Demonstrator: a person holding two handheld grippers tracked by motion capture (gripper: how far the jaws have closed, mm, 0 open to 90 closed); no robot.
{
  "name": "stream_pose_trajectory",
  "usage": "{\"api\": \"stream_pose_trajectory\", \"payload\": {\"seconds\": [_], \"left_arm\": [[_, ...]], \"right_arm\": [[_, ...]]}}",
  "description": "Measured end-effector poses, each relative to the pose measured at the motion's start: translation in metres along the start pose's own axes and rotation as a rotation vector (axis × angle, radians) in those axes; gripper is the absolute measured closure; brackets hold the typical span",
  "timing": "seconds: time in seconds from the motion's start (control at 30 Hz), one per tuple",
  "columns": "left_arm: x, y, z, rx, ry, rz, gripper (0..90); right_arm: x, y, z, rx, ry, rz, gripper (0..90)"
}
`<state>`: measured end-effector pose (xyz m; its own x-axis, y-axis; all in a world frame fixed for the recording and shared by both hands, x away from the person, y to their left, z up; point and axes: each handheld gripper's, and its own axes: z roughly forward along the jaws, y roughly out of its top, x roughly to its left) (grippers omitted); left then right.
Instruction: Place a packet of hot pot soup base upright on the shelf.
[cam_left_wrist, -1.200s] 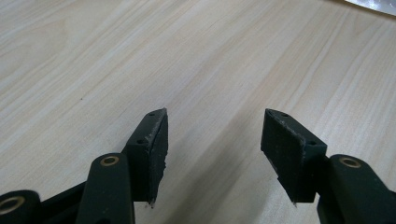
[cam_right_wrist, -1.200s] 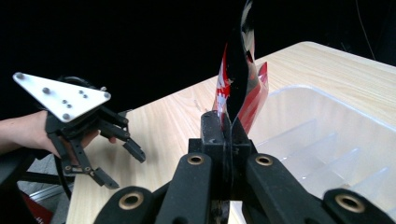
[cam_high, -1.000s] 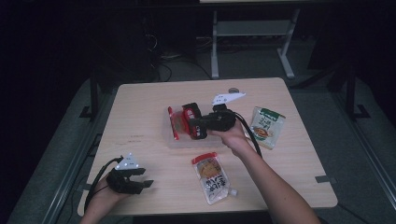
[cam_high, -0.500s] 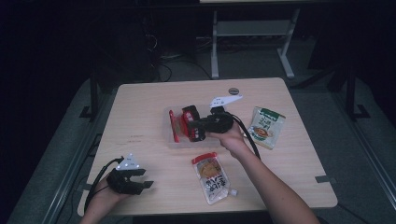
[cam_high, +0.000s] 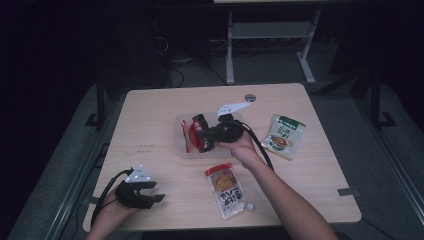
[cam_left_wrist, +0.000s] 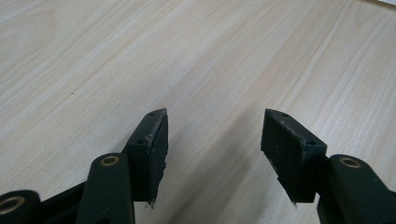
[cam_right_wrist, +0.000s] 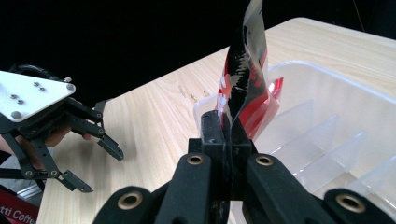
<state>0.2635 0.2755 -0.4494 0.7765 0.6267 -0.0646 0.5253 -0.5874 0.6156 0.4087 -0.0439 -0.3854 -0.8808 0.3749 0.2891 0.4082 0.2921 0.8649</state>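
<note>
Dark surroundings frame a pale wood-grain surface (cam_high: 150, 115) that carries a clear plastic bin (cam_high: 181, 142), two loose pouches and both tools. Right hand-held gripper (cam_high: 202, 136): jaws closed flat on the lower edge of a red-and-black packet (cam_right_wrist: 245, 88), which stands upright from the jaw tips and curls slightly at its top. In the right gripper view the packet rises just over the near wall of the clear plastic bin (cam_right_wrist: 327, 93) (its inner dividers are visible); in the high view the packet sits over the bin's left part, whether it touches the bin floor cannot be told. Left hand-held gripper (cam_high: 155, 199): low over the near left corner of the surface, well apart from the bin, jaws spread wide with nothing between them, bare wood showing in the gap. An orange spouted pouch (cam_high: 227, 190) lies flat near the front edge, and a green-topped pouch (cam_high: 285, 136) lies to the right of the bin.
</note>
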Motion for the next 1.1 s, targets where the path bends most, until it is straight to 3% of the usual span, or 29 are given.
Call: {"api": "stream_pose_trajectory", "payload": {"seconds": [0.67, 0.93, 1.1], "left_arm": [[0.000, 0.000, 0.001, 0.004, -0.001, 0.012, 41.1], [0.000, -0.001, 0.001, 0.014, -0.008, 0.001, 41.1], [0.001, -0.001, 0.002, 0.017, -0.007, 0.013, 41.0]], "right_arm": [[-0.007, 0.004, 0.028, 0.072, -0.044, -0.017, 88.3], [-0.006, 0.004, 0.032, 0.076, -0.056, -0.024, 73.8], [-0.005, 0.004, 0.030, 0.070, -0.072, 0.001, 50.5]]}}
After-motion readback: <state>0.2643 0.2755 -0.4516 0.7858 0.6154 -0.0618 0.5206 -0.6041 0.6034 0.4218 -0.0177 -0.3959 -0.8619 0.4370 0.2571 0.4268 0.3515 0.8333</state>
